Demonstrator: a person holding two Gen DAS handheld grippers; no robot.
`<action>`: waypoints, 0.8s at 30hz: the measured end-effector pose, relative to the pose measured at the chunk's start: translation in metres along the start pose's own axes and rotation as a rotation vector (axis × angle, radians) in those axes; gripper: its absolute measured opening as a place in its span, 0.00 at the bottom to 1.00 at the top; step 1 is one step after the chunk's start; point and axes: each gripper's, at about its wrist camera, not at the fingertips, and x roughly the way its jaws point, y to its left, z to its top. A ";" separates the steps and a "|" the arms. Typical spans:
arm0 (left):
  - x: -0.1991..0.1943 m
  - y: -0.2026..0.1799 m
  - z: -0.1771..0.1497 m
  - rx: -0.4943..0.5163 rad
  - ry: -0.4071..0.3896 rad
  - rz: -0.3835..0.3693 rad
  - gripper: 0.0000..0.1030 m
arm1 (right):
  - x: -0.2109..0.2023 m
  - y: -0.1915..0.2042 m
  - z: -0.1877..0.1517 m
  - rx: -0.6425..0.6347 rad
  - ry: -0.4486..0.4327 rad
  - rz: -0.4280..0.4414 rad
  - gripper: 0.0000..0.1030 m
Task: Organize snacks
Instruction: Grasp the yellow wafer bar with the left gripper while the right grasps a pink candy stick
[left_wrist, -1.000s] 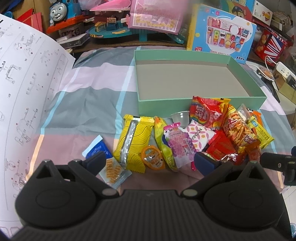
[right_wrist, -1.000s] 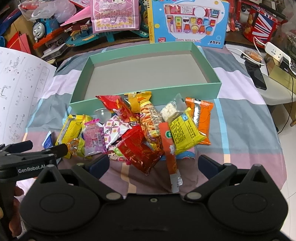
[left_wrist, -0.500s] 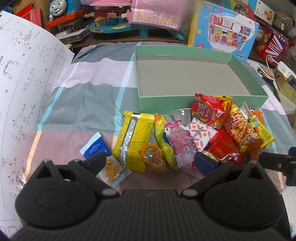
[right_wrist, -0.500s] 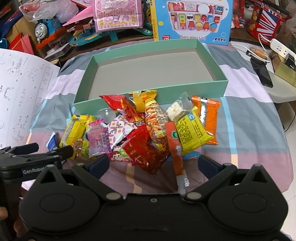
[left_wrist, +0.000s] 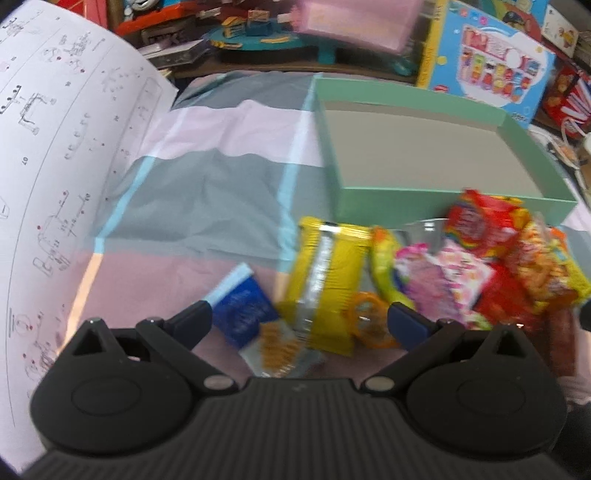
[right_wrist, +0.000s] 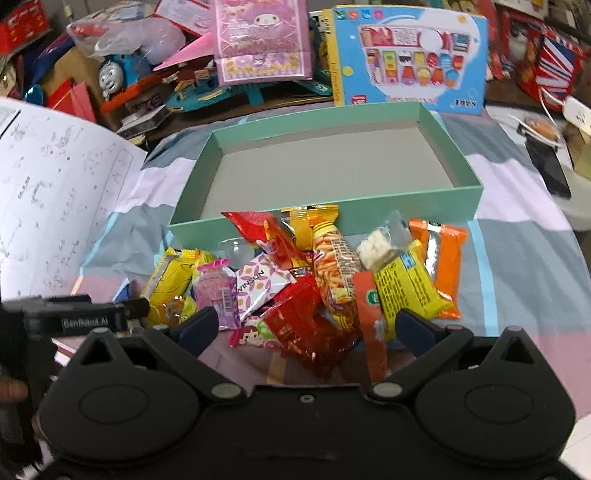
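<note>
Left wrist view: the left gripper (left_wrist: 301, 319), jaws spread and empty, hovers above a blue sachet (left_wrist: 243, 308) and yellow wafer pack (left_wrist: 328, 273) near the mint-green box (left_wrist: 443, 205). Right wrist view: the right gripper (right_wrist: 306, 326), likewise spread, hangs over a red foil packet (right_wrist: 310, 328) in the snack pile before the box (right_wrist: 332, 214).

Ahead of the left gripper (left_wrist: 300, 318), the snack pile (left_wrist: 424, 280) is smeared by motion blur and wrapper print cannot be read; an instruction sheet (left_wrist: 55, 166) is cut off at the left edge.
</note>
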 end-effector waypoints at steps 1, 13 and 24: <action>0.005 0.004 0.002 -0.003 0.008 0.001 1.00 | 0.003 0.001 0.002 -0.008 0.016 0.014 1.00; 0.064 -0.008 0.028 0.087 0.077 -0.064 0.74 | 0.058 0.023 0.026 -0.014 0.117 0.107 0.70; 0.068 0.018 0.024 0.024 0.081 -0.115 0.51 | 0.099 0.066 0.035 -0.085 0.189 0.240 0.39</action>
